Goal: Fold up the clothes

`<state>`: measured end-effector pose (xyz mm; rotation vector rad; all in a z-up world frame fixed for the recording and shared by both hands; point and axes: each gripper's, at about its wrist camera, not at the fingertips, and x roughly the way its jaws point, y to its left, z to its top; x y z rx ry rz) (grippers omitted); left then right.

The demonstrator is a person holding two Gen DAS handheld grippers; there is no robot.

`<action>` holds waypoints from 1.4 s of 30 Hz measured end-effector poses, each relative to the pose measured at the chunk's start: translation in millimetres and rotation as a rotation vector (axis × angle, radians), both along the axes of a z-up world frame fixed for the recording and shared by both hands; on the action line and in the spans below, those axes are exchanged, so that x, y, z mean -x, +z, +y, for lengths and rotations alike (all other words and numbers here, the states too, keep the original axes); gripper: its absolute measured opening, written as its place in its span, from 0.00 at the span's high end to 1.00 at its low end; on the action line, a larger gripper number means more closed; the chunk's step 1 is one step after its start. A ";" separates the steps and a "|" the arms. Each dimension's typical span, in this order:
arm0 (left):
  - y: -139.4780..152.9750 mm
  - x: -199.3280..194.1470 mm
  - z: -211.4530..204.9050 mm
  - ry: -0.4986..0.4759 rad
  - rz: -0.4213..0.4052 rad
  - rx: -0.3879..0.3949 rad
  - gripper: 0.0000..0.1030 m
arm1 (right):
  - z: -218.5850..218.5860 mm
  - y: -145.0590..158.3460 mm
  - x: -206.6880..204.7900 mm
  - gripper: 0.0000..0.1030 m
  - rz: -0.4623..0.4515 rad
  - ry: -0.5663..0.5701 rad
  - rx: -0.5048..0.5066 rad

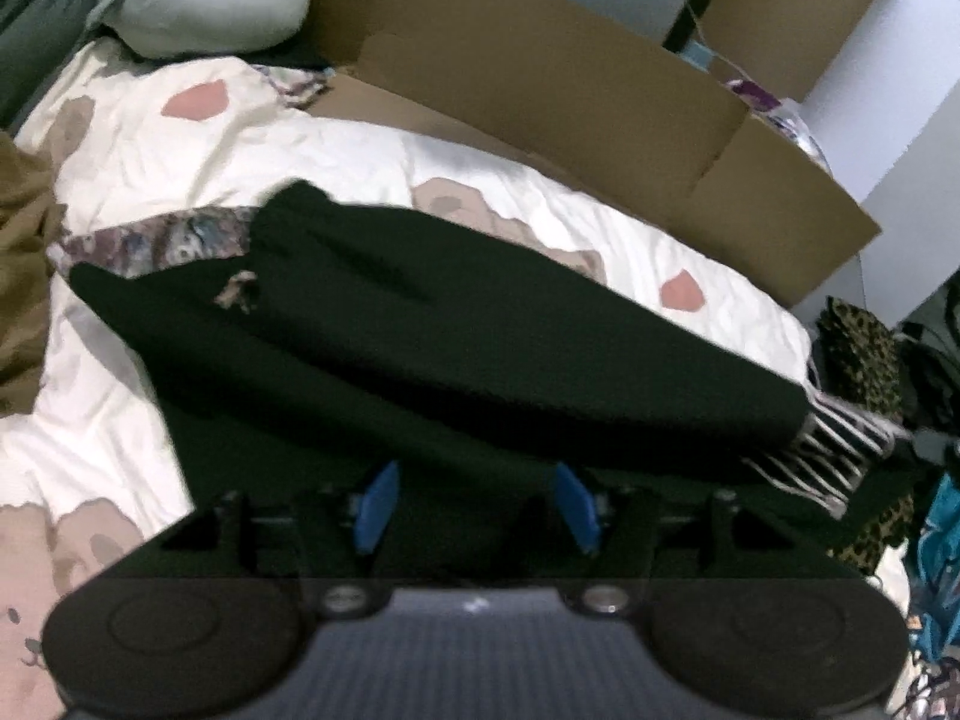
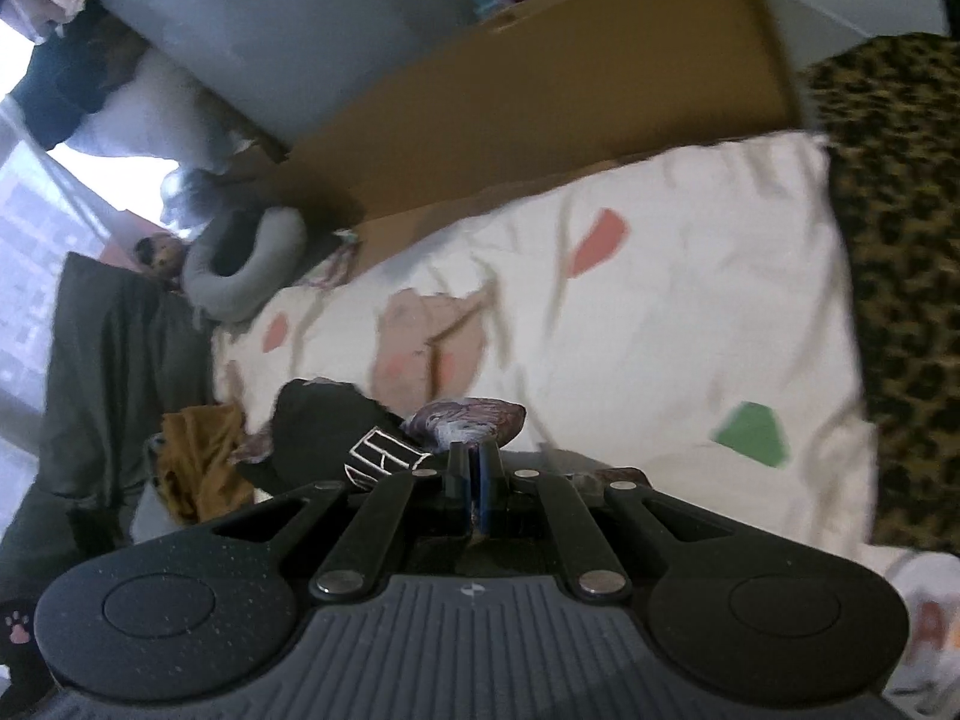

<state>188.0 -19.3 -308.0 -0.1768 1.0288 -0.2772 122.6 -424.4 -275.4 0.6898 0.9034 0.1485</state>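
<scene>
Dark fringed garment point(image 1: 420, 330) lies spread on bed's white patterned cover point(image 1: 180, 138), near cardboard box point(image 1: 540, 72); left gripper point(image 1: 477, 504) above garment's near edge, jaws apart, nothing between; right gripper point(image 2: 474, 480) jaws closed, pinching mauve patterned cloth point(image 2: 468, 420) over cover

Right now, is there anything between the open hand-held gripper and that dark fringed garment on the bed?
Nothing visible is in the way. The left hand-held gripper stands open directly over the dark fringed garment, which lies spread on the white bedspread. The cardboard box sits behind it, well clear.
</scene>
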 end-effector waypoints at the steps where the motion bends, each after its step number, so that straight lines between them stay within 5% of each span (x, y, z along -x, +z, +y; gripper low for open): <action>1: 0.6 -0.8 1.0 0.005 -0.005 -0.003 0.41 | -4.9 -0.2 4.0 1.00 0.009 -0.011 0.009; 12: -3.7 -7.3 16.3 0.073 -0.002 -0.048 0.41 | -48.9 -5.3 56.1 1.00 0.088 -0.109 0.083; 24: -27.1 -4.0 10.8 0.035 0.066 -0.065 0.34 | -98.8 -6.0 112.3 1.00 0.168 -0.282 0.154; 37: -31.0 -6.2 28.1 0.077 0.074 -0.101 0.33 | -60.5 -29.5 50.9 0.95 0.101 -0.071 0.123; 42: -31.4 -10.1 44.5 0.108 0.055 -0.144 0.32 | -50.0 -39.0 28.5 0.68 0.086 -0.023 0.131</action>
